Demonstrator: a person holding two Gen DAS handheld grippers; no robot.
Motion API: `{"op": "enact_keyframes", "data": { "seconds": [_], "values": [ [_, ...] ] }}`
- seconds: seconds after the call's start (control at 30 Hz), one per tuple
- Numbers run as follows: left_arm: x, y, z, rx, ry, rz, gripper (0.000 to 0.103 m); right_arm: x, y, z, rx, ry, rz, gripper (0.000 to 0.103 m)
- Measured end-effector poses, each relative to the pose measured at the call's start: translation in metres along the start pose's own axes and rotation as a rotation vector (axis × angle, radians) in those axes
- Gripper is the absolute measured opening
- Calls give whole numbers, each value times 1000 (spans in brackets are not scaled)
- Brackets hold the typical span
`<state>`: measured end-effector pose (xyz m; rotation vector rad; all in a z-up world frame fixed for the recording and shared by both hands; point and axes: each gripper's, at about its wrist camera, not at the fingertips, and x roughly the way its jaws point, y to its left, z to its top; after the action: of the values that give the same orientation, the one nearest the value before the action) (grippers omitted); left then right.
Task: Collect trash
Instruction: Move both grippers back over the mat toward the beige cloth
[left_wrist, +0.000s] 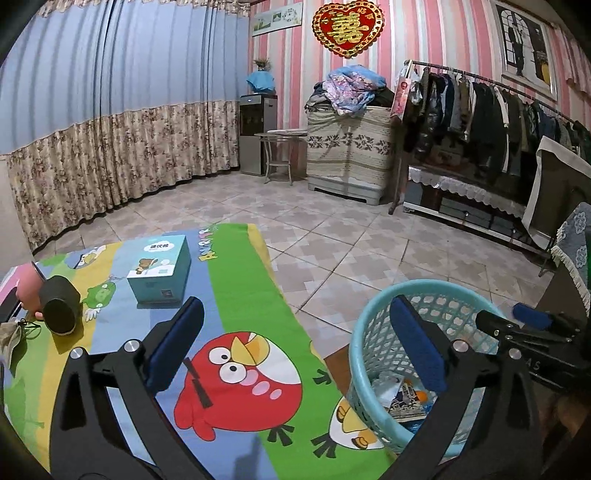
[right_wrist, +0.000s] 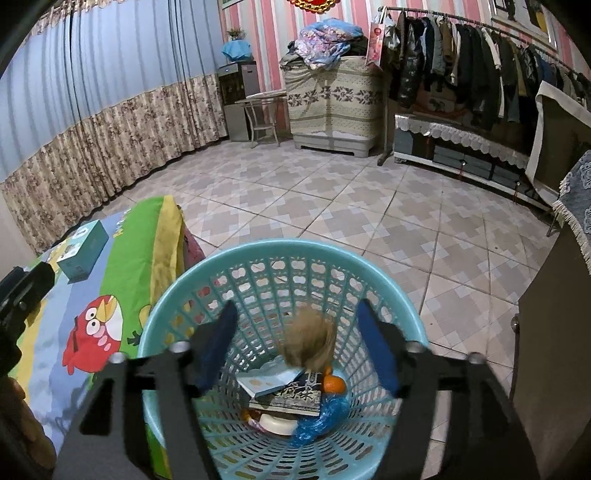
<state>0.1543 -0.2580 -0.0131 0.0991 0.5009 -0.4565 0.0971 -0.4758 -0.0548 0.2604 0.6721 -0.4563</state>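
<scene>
Currently the right gripper (right_wrist: 297, 345) hangs directly over the turquoise lattice wastebasket (right_wrist: 397, 308), jaws standing apart, and a blurred brownish lump (right_wrist: 309, 341) sits between the fingers without either pad touching it; it reads as trash just let go and dropping into the bin, though blur prevents naming it. At the basket bottom lie a small booklet (right_wrist: 267, 382), an orange (right_wrist: 335, 384), a blue plastic wrapper (right_wrist: 321, 415) and a white round piece (right_wrist: 275, 424). The left gripper (left_wrist: 295, 343) is spread fully wide and holds nothing; it points over the cartoon-bird cloth (left_wrist: 240, 295) on the desk, with the basket just to its right. Candidate leftovers lie to its left and ahead: a black cylinder (left_wrist: 59, 310) on its side, long axis running toward the camera, and a teal carton (left_wrist: 160, 271) standing upright beyond it. Judgement: the left hand is nearer both, so the next pick falls to it.
</scene>
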Motion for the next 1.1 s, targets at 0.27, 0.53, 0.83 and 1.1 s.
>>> {"op": "enact_keyframes", "data": {
  "seconds": [0.27,0.53,0.83,1.1],
  "values": [
    [-9,4,-1,7,-18,20,97,-4,2,2,6,-26,-27,88],
    [-17,19,-2,6,-24,48,97,-10,6,3,7,-47,-23,92],
    [-29,47,-6,-14,-22,80,98,-15,28,5,-13,-58,22,92],
    [-40,88,-22,-44,3,126,98,-22,76,-3,-126,-72,56,92]
  ]
}}
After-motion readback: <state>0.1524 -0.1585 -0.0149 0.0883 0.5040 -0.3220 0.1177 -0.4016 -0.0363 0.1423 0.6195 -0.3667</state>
